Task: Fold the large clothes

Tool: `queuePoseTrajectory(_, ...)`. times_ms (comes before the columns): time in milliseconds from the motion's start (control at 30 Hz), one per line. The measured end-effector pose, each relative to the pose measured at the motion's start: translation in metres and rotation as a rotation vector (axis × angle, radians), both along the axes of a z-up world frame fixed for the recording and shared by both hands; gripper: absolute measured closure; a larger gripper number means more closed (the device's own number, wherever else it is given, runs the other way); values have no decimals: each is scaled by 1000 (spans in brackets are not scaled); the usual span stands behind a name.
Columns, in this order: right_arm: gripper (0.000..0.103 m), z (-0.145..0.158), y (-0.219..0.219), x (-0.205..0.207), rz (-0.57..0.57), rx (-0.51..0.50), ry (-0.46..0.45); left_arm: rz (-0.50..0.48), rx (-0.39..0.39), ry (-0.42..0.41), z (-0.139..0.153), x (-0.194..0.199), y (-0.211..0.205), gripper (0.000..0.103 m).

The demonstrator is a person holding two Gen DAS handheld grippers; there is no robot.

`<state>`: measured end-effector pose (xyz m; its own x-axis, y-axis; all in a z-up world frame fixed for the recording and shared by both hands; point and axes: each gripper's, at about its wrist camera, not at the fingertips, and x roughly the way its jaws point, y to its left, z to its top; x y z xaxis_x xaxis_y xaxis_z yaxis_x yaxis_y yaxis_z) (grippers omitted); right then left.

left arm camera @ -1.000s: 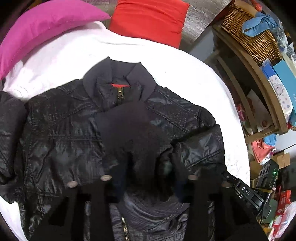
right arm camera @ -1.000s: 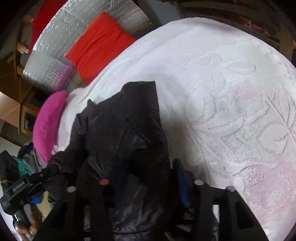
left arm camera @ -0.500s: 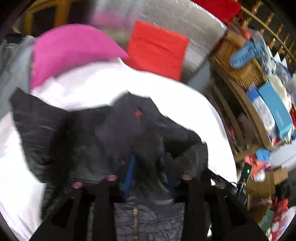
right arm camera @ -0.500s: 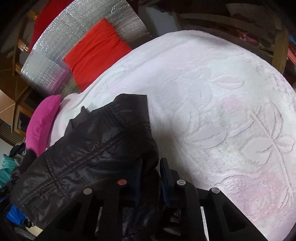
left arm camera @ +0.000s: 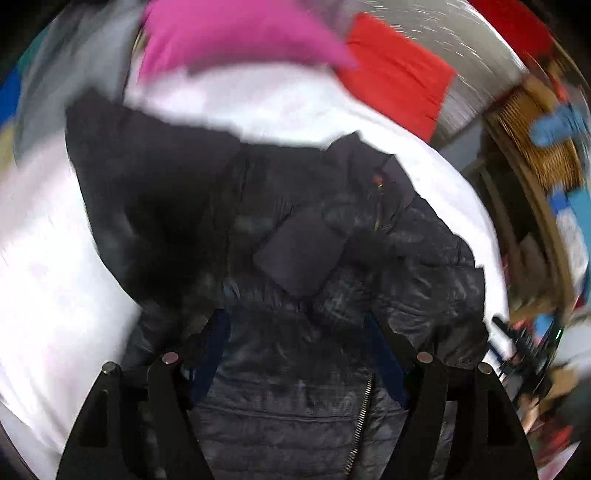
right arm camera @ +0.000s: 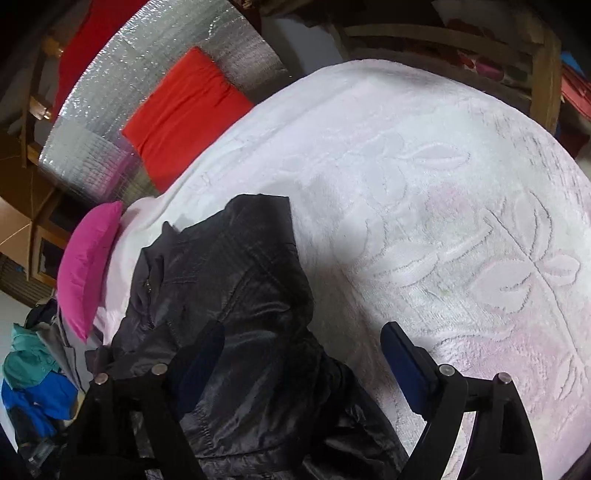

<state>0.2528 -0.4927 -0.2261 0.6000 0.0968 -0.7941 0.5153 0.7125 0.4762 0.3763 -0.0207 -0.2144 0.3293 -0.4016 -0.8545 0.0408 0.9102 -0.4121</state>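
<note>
Where 1 second ago both pinched sleeve fabric, left gripper (left arm camera: pixel 295 343) and right gripper (right arm camera: pixel 303 354) now spread wide after opening, clamping nothing. Black jacket (left arm camera: pixel 295 258) lies lower centre, sleeves folded inward, on white bedspread (right arm camera: pixel 424 184); pink pillow (left arm camera: pixel 229 33) upper left.

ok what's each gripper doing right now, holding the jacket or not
left gripper: open, fingers just spread, jacket lies under them, not held.
right gripper: open, fingers just spread, jacket let go.
</note>
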Motion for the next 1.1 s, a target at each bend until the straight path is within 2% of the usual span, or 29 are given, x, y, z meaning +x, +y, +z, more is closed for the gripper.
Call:
queuePoseTrajectory(67, 15, -1, 1, 1, 17, 8, -3, 56, -88, 58, -23, 4, 2, 28)
queuePoseTrajectory(167, 16, -5, 5, 5, 48, 36, 6, 70, -175, 124, -48, 15, -9, 28)
queuePoseTrajectory(267, 25, -9, 11, 11, 70, 32, 29, 110, -282, 186, -65, 20, -17, 28)
queuePoseTrajectory(300, 29, -11, 14, 13, 82, 37, 36, 120, -307, 190, -67, 22, -19, 28)
queuePoseTrajectory(467, 34, -18, 22, 21, 100, 4, 81, 191, -462, 180, -74, 34, -25, 30)
queuePoseTrajectory(500, 34, -20, 23, 22, 99, -2, 91, 196, -485, 168, -72, 35, -26, 37)
queuePoseTrajectory(567, 35, -22, 24, 23, 95, -5, 99, 186, -483, 135, -59, 40, -37, 42)
queuePoseTrajectory(633, 35, -24, 24, 25, 94, -11, 105, 157, -468, 86, -39, 45, -47, 60)
queuePoseTrajectory(733, 35, -26, 24, 27, 93, -13, 110, 114, -529, -24, 3, 44, -51, 62)
queuePoseTrajectory(767, 35, -26, 23, 27, 91, -10, 111, 91, -570, -99, 23, 38, -47, 62)
queuePoseTrajectory(833, 36, -27, 21, 27, 85, 3, 110, 78, -562, -195, 45, 29, -39, 59)
queuePoseTrajectory(867, 36, -28, 21, 27, 83, 7, 110, 83, -517, -233, 54, 24, -34, 59)
queuePoseTrajectory(900, 36, -28, 21, 27, 81, 9, 110, 87, -478, -237, 57, 22, -31, 56)
queuePoseTrajectory(933, 36, -27, 21, 27, 81, 9, 109, 93, -429, -208, 53, 21, -27, 50)
queuePoseTrajectory(1000, 36, -26, 22, 26, 82, 7, 106, 123, -381, -130, 36, 25, -22, 40)
queuePoseTrajectory(1033, 36, -26, 22, 25, 82, 7, 105, 158, -372, -70, 20, 25, -16, 40)
queuePoseTrajectory(1100, 36, -27, 23, 24, 81, 9, 105, 194, -384, -10, -3, 22, -11, 40)
